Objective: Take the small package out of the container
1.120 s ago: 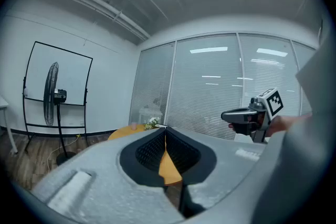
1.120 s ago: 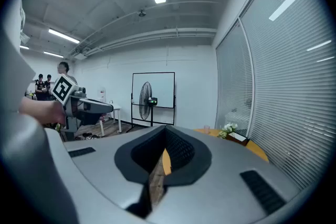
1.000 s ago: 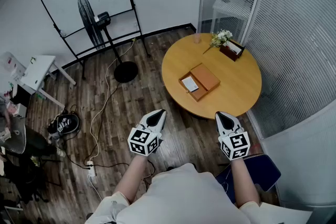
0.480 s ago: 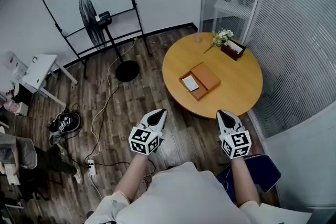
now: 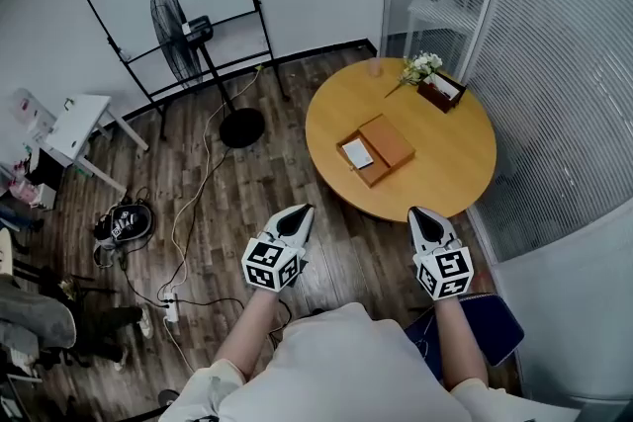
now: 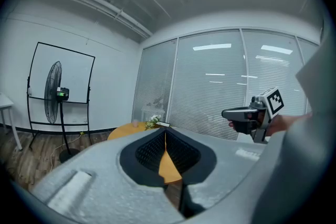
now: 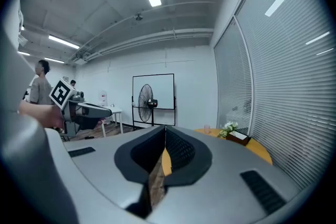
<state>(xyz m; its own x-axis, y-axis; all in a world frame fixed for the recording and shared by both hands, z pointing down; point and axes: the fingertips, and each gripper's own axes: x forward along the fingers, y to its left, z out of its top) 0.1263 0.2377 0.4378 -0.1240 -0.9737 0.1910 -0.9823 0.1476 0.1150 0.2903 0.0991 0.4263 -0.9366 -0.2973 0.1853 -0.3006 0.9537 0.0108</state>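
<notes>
— Looking for the small package?
— Lies flat in the left half of the open wooden box, out on the round table. Sits a bit slanted, pointing from far-left to near-right.
— Close to the tools?
— No, well ahead of both. Sits between them, about as near to the left gripper as to the right gripper.
— Holding anything?
— Nothing. Both pinched fully shut and empty, held out over the floor, short of the table.
— Anything in the way?
— Not really. Flowers, a small tray and a cup at the far side of the table, well apart from the box. Fan way off to the left on the floor.
— So, what next?
— Probably reach forward over the near edge, open up, then come down on the package from above.
</notes>
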